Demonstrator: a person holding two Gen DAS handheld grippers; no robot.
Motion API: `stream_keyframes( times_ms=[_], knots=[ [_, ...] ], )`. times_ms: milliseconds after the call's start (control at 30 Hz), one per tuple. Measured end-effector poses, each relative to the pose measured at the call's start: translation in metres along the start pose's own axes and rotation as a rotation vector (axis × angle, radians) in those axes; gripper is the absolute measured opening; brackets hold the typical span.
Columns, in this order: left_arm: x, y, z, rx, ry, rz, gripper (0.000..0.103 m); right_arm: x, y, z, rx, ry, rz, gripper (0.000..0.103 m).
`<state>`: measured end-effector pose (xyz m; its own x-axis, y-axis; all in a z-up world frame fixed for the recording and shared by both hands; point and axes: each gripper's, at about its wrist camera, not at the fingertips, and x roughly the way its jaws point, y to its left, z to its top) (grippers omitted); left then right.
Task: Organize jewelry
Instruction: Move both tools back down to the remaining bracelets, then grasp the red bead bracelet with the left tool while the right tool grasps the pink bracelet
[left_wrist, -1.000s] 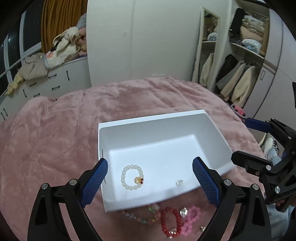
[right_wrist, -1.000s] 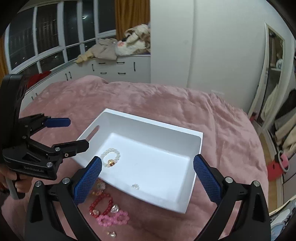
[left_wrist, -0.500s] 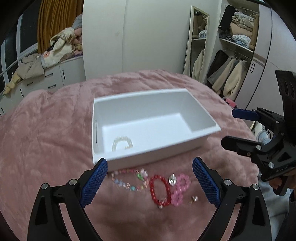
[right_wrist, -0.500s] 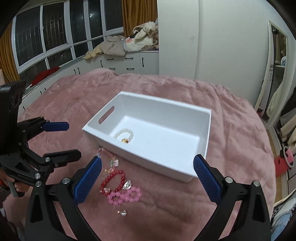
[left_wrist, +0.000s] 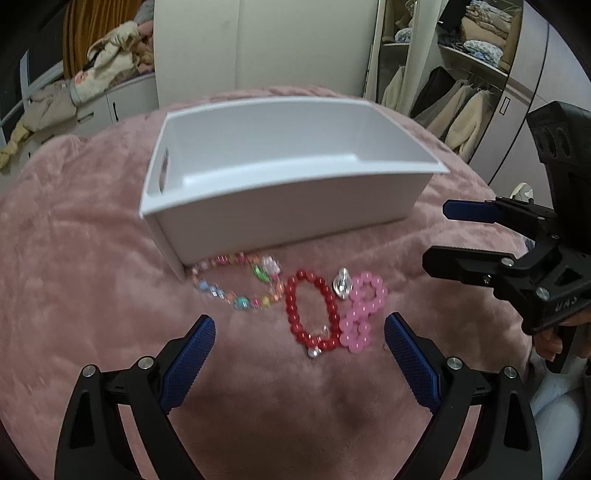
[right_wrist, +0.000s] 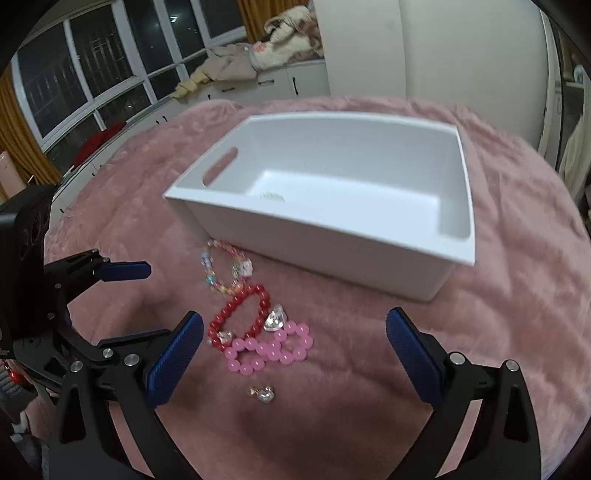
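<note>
Hovering over bracelets (left_wrist: 314, 310): both tools (left_wrist: 299, 332), gaping.

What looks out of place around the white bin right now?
Nothing is damaged or spilled. The red bracelet, pink bracelet, multicolour bracelet and a small earring lie loose on the blanket in front of the white bin, not inside it.

1. A pink plush blanket (left_wrist: 92, 266) covers the bed.
2. White drawer cabinets (right_wrist: 280, 83) run under the dark windows (right_wrist: 110, 66), with a heap of beige clothing (right_wrist: 255, 51) piled on top.
3. Orange-brown curtains (left_wrist: 88, 33) hang by the glass.
4. Something red (right_wrist: 98, 142) lies on the low cabinet top near the window.
5. A plain white wall panel (left_wrist: 266, 44) stands beyond the bed.
6. An open wardrobe (left_wrist: 461, 74) holds folded textiles on its shelves and light-coloured coats (left_wrist: 465, 118) hanging from a rail.
</note>
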<state>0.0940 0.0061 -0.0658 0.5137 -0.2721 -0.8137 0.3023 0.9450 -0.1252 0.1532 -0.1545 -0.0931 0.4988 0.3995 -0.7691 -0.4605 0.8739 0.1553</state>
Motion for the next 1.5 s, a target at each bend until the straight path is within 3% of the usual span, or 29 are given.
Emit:
stream_keyframes(
  times_ms=[333, 533, 633, 700, 767, 833, 867, 1033, 1500],
  knots=[
    [0.039, 0.002, -0.015, -0.030, 0.054, -0.043, 0.093, 0.045, -0.010, -0.025, 0.045, 0.145, 0.022, 0.095],
    [0.056, -0.005, -0.021, -0.017, 0.072, -0.058, 0.079, 0.073, -0.005, -0.031, 0.048, 0.204, 0.023, 0.083],
    [0.062, -0.009, -0.022, -0.001, 0.088, -0.058, 0.065, 0.078, -0.003, -0.033, 0.024, 0.205, -0.011, 0.066],
    [0.065, -0.010, -0.022, 0.002, 0.097, -0.059, 0.052, 0.074, -0.005, -0.032, 0.039, 0.197, 0.012, 0.039],
    [0.069, -0.011, -0.021, -0.004, 0.107, -0.066, 0.038, 0.071, -0.008, -0.032, 0.050, 0.185, 0.001, 0.031],
    [0.071, -0.011, -0.019, -0.018, 0.113, -0.080, 0.033, 0.068, -0.011, -0.032, 0.058, 0.181, -0.002, 0.023],
    [0.071, -0.010, -0.019, -0.023, 0.113, -0.083, 0.031, 0.066, -0.012, -0.032, 0.064, 0.180, 0.007, 0.012],
    [0.072, -0.010, -0.018, -0.037, 0.115, -0.085, 0.022, 0.057, -0.013, -0.031, 0.069, 0.152, 0.022, 0.012],
    [0.045, 0.003, -0.018, -0.042, 0.065, -0.086, 0.021, 0.023, -0.011, -0.021, 0.072, 0.025, 0.088, 0.012]
  ],
)
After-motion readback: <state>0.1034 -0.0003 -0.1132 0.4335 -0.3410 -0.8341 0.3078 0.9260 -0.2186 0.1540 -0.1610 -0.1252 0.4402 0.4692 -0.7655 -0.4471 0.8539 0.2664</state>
